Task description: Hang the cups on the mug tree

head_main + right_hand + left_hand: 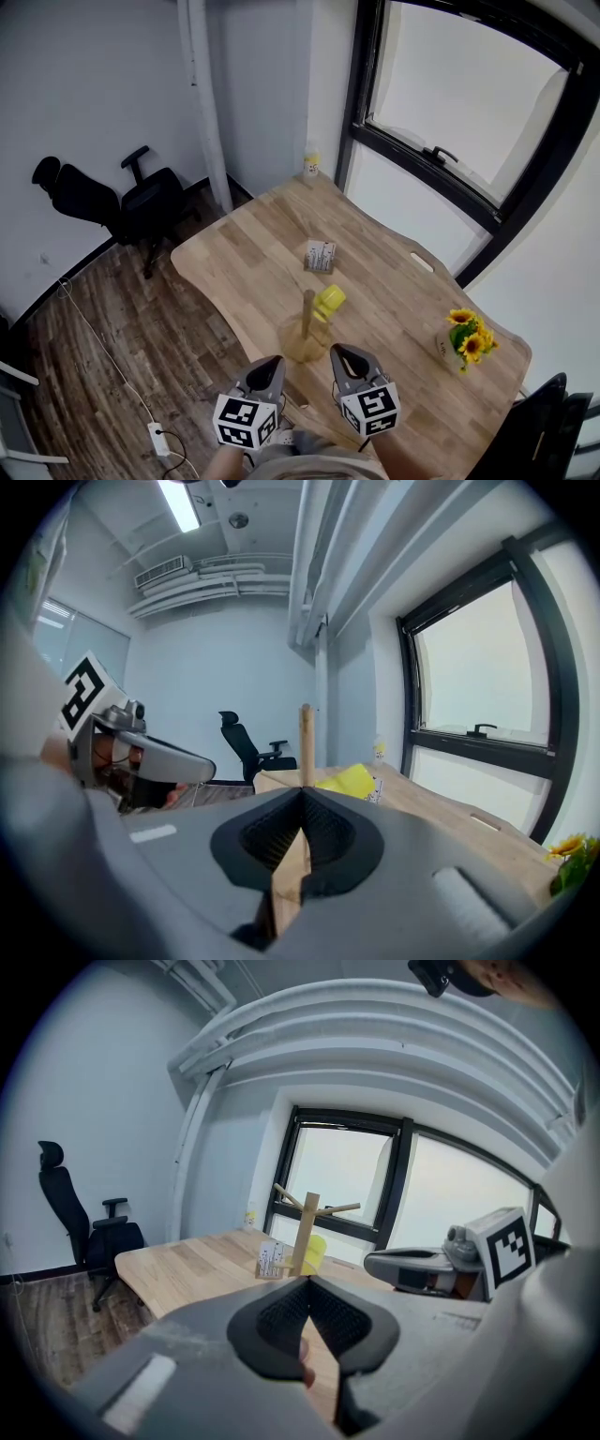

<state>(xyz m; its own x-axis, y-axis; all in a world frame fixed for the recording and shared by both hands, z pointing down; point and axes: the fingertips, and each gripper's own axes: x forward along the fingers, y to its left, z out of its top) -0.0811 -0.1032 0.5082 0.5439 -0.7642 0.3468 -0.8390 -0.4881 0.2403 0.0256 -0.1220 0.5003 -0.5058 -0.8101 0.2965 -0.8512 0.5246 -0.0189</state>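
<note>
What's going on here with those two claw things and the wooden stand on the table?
A person holds a claw in each hand, near the table's front edge. The left claw and right claw are both shut and empty. On the table stands a wooden mug tree with a yellow cup apparently hung on it. A patterned cup sits beyond it, not yet hung.

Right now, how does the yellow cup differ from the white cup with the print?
Colour: the yellow cup is plain yellow; the white cup carries dark print. Place: the yellow cup is at the mug tree, tilted beside its post; the white cup sits on the table, apart from the tree. Both look similar in size.
</note>
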